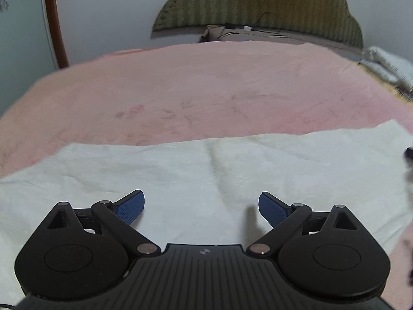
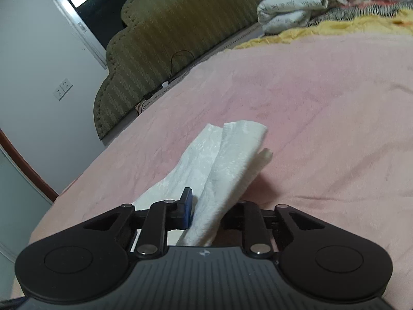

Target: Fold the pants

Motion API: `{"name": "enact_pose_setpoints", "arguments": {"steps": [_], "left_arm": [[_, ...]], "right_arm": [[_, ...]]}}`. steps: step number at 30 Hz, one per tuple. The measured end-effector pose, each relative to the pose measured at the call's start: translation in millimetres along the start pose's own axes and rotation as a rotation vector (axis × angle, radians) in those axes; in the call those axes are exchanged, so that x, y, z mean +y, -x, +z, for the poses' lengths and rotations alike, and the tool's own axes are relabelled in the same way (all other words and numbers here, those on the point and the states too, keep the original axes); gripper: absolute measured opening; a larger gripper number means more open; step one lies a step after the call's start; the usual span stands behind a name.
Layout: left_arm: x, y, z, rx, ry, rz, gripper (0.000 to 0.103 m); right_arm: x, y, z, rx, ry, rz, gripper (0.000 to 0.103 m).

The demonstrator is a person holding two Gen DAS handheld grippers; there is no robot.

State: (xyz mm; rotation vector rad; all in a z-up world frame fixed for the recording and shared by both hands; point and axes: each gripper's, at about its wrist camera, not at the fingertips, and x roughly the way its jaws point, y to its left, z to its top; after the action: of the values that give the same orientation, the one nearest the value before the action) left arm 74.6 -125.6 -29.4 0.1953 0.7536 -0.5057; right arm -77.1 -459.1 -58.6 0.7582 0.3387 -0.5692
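The white pants (image 1: pixel 206 165) lie flat across the pink bedspread (image 1: pixel 196 85) in the left wrist view. My left gripper (image 1: pixel 201 206) is open, its blue pads (image 1: pixel 130 208) spread wide just above the white cloth, holding nothing. In the right wrist view my right gripper (image 2: pixel 206 206) is shut on a bunched end of the white pants (image 2: pixel 227 160), which sticks up and forward from between the fingers. Only its left blue pad (image 2: pixel 187 206) shows; the right one is hidden by cloth.
An olive padded headboard (image 1: pixel 260 2) stands at the far end of the bed. A folded white quilt (image 2: pixel 294 2) and yellow and patterned bedding (image 2: pixel 348 23) lie at the far right. A black cable (image 2: pixel 180 62) runs by the headboard. A wall socket (image 2: pixel 63 89) is on the left.
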Motion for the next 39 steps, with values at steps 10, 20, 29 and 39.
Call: {"name": "enact_pose_setpoints", "arguments": {"steps": [10,20,29,39], "left_arm": [[16.0,-26.4,28.1,0.165,0.428,-0.624,0.096],[-16.5,-107.5,42.3,0.324,0.763,-0.909,0.101],[-25.4,-113.9,48.6,0.320,0.663,-0.799,0.102],[-9.2,-120.2,45.7,0.347,0.710,-0.808,0.102]], "right_arm": [[99.6,29.8,-28.7,-0.142,0.636,-0.008,0.016],[156.8,39.6,-80.2,-0.096,0.893,0.158,0.015],[168.5,30.9,-98.9,0.006,1.071,0.065,0.066],[193.5,-36.5,-123.2,-0.012,1.373,-0.132,0.014]]}}
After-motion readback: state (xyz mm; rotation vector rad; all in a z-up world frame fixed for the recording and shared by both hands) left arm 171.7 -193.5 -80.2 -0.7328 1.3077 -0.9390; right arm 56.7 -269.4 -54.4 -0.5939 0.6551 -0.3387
